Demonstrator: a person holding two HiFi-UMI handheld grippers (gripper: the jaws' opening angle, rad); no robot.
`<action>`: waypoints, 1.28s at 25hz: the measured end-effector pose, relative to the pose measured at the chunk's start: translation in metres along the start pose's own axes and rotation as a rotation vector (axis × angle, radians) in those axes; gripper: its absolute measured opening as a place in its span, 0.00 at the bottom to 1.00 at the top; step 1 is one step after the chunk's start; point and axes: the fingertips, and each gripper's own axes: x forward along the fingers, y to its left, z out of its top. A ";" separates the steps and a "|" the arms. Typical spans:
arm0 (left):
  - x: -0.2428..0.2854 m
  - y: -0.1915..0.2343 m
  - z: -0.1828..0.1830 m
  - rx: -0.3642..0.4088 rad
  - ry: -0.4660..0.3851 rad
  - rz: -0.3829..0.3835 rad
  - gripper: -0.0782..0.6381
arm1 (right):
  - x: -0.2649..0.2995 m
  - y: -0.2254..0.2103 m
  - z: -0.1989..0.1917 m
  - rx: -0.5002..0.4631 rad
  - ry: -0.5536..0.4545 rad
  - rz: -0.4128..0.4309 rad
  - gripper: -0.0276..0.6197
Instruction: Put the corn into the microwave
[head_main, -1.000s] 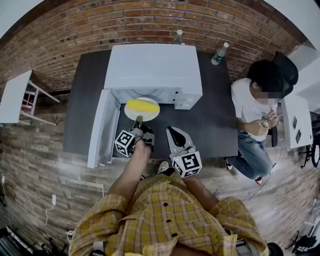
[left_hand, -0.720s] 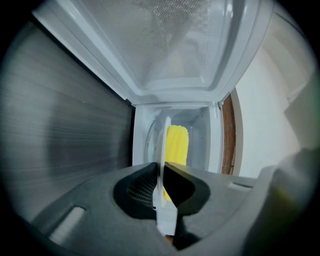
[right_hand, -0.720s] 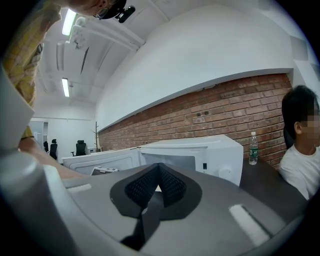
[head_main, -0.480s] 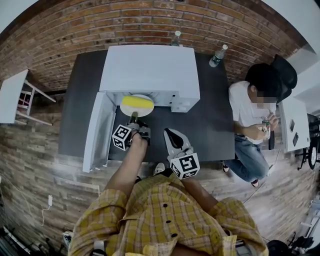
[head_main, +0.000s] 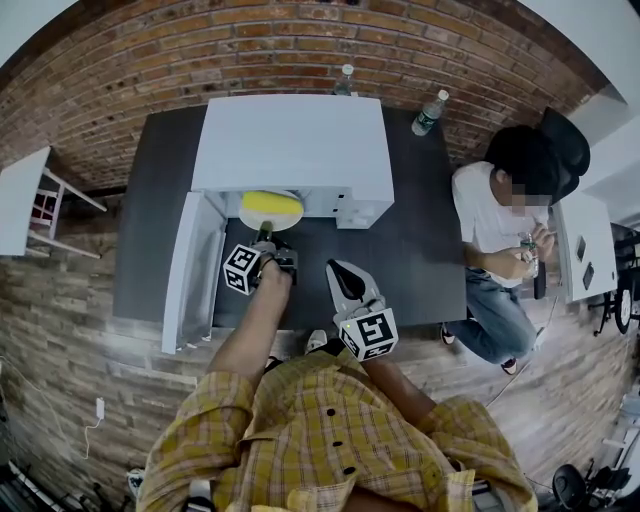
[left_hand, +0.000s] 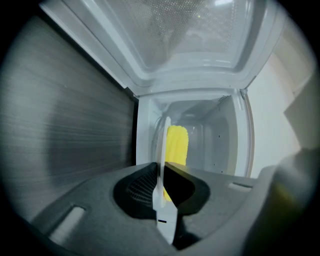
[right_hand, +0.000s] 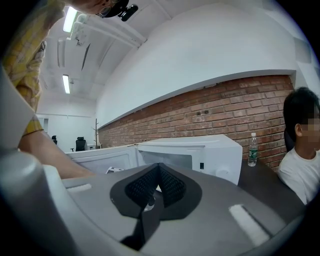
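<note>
A yellow corn cob (head_main: 270, 204) lies on a white plate (head_main: 250, 218) at the mouth of the white microwave (head_main: 290, 140), whose door (head_main: 190, 270) hangs open to the left. My left gripper (head_main: 266, 236) is shut on the plate's near rim. In the left gripper view the plate (left_hand: 162, 150) stands edge-on between the pads, with the corn (left_hand: 176, 145) in front of the microwave cavity (left_hand: 220, 135). My right gripper (head_main: 335, 270) hovers over the dark table (head_main: 420, 250) to the right, shut and holding nothing; in its own view, the right gripper (right_hand: 157, 187) faces the microwave (right_hand: 200, 152).
Two water bottles (head_main: 343, 80) (head_main: 432, 110) stand at the table's back edge. A person (head_main: 500, 210) sits at the table's right end. A small white table (head_main: 25, 195) stands at the far left. Brick floor surrounds the table.
My left gripper has carried the plate and corn away from me, and the plate's far part now sits under the microwave's front edge. The right gripper has stayed where it was.
</note>
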 end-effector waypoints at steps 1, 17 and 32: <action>0.001 0.001 0.001 -0.002 -0.003 0.003 0.15 | 0.000 -0.001 0.000 -0.001 -0.001 -0.002 0.05; 0.024 0.010 0.004 -0.001 -0.017 0.052 0.14 | -0.004 -0.015 -0.007 0.020 0.015 -0.014 0.05; 0.042 0.008 0.004 0.027 0.005 0.118 0.20 | -0.006 -0.027 -0.015 0.059 0.021 -0.021 0.04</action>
